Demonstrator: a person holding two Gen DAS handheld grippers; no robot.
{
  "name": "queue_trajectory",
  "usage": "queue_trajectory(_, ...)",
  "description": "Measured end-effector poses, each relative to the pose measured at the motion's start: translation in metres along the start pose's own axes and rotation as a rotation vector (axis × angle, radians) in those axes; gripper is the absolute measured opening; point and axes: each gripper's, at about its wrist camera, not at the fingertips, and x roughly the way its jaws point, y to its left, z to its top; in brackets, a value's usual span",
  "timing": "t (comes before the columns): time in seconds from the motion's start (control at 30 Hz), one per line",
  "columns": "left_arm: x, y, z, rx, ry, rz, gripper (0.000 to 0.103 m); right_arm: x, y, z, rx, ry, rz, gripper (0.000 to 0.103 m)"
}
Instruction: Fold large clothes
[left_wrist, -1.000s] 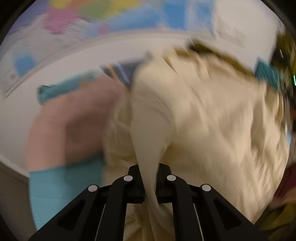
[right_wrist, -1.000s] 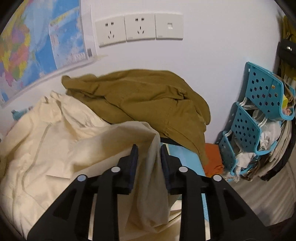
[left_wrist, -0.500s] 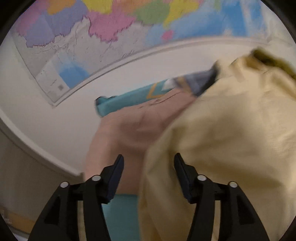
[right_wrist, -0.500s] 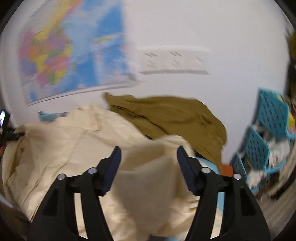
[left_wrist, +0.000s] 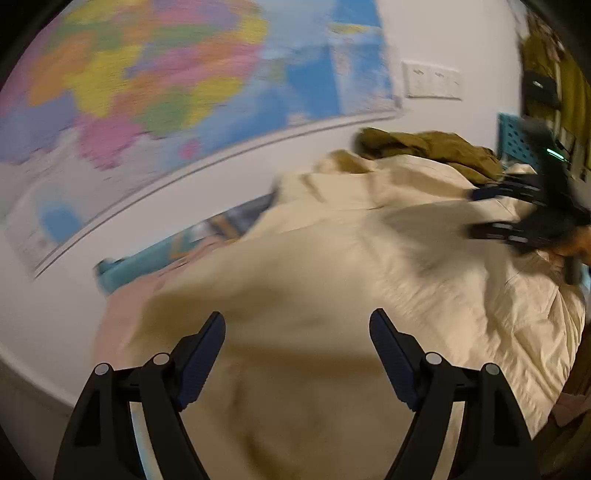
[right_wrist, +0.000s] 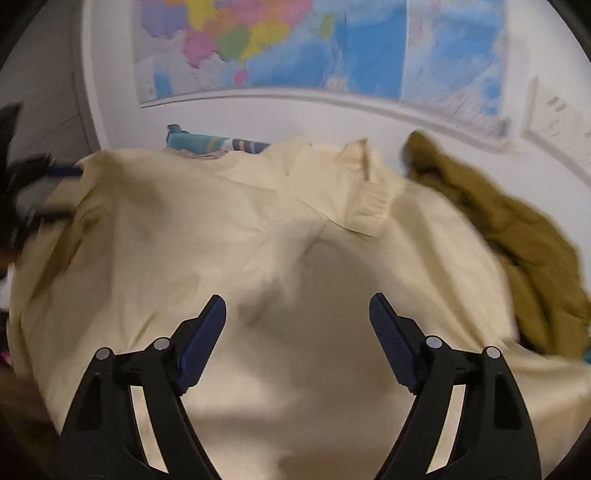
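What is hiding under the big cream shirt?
A pink cloth and a teal surface peek out from under the cream shirt; the olive garment lies beside it. The rest underneath is covered.

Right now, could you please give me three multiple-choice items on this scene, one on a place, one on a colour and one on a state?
1. Where does the olive garment lie in the right wrist view?
A. right of the cream garment
B. left of it
C. on the map

2. What colour is the large garment spread out?
A. red
B. cream
C. black

3. How do the grippers stand?
A. both shut on cloth
B. one open
C. both open

Answers:
1. A: the olive garment lies right of the cream garment.
2. B: its cloth is pale cream.
3. C: the left gripper and right gripper, jaws just opened, grip nothing.
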Motion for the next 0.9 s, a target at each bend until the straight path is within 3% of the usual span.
queue_trajectory(0.07,0.025,-0.009,0.013,-0.003,0.033,-0.03,0.078,0.034,-0.017,0.021,0.075,0.028,-0.021,0.078)
queue_trajectory(0.17,0.062,-0.019,0.026,-0.011,0.096,-0.06,0.078,0.078,-0.035,0.036,0.182,0.107,0.037,0.076)
queue_trajectory(0.27,0.084,-0.02,0.026,-0.005,0.142,-0.083,0.078,0.106,-0.022,0.04,0.115,0.16,0.036,0.074)
queue_trajectory(0.33,0.091,-0.024,0.022,0.002,0.154,-0.091,0.078,0.117,-0.011,0.038,0.048,0.217,0.026,0.064)
queue_trajectory(0.4,0.097,-0.022,0.019,-0.005,0.162,-0.101,0.078,0.124,-0.005,0.036,-0.003,0.216,0.0,0.032)
queue_trajectory(0.47,0.098,-0.019,0.016,-0.015,0.16,-0.105,0.078,0.12,-0.013,0.041,0.013,0.2,0.035,0.014)
queue_trajectory(0.5,0.098,-0.016,0.015,-0.019,0.157,-0.105,0.078,0.116,-0.017,0.044,0.032,0.187,0.051,0.01)
queue_trajectory(0.7,0.08,0.004,0.014,-0.047,0.099,-0.102,0.081,0.082,-0.03,0.083,0.029,0.041,-0.009,0.006)
queue_trajectory(0.8,0.069,0.01,0.005,-0.063,0.087,-0.138,0.082,0.097,-0.037,0.093,0.016,0.031,-0.063,0.007)
queue_trajectory(0.9,0.063,0.006,-0.013,-0.033,0.115,-0.147,0.082,0.12,-0.045,0.087,0.054,0.069,-0.052,0.012)
